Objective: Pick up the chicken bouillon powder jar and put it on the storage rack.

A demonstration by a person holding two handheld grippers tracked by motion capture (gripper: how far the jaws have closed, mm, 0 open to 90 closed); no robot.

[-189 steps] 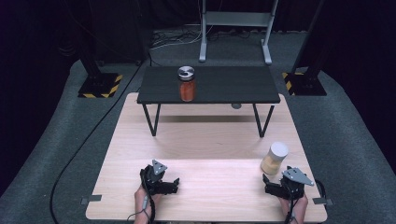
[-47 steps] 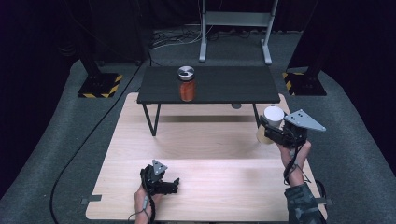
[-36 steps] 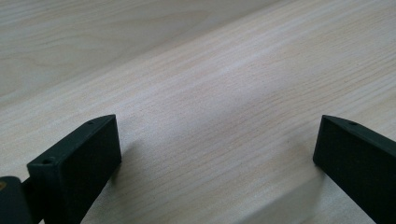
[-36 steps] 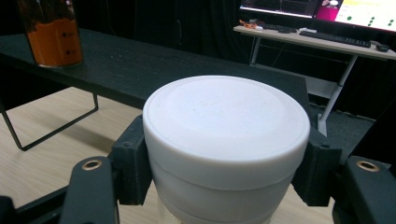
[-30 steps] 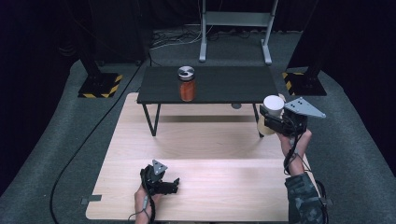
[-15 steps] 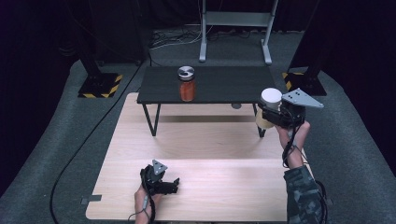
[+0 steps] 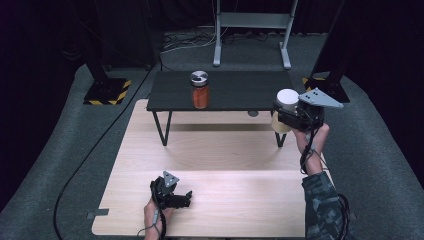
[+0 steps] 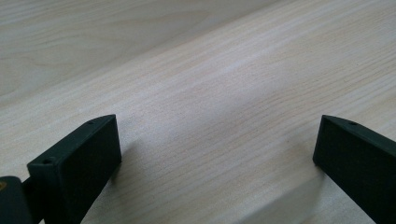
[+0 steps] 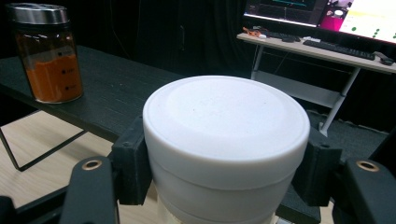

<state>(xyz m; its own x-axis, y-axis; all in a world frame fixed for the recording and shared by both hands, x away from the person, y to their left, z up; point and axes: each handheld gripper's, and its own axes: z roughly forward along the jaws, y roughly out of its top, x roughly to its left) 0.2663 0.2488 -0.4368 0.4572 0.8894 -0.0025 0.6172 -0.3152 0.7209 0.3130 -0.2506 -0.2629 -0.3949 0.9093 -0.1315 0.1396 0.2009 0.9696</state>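
Right gripper (image 7: 292, 117) is raised off the wooden table (image 7: 215, 150) at about 2 o'clock in the high view, jaws clamped on a white-lidded jar (image 7: 286, 107), which sits upright between them and is held in the air just by the right end of the small black table (image 7: 220, 90). In the right gripper view the jar's white lid (image 9: 226, 126) is squeezed on both sides by the black pads, and the black table's edge lies right below and beyond it. An orange spice jar (image 7: 200, 90) with a metal cap stands on the black table near its middle, at 12 o'clock, well apart from the carried jar. Left gripper (image 7: 172, 192) rests low on the wooden table at 7 o'clock, jaws spread wide with nothing between them, bare wood grain under them in the left gripper view. Step in hand looks like carrying the white-lidded jar over to the black table. Next move likely calls for shifting it toward 11 o'clock so its base clears the table edge, then lowering it flat on the black top with room left beside the orange spice jar, then releasing. Risk: setting it too near the edge, so it tips off.
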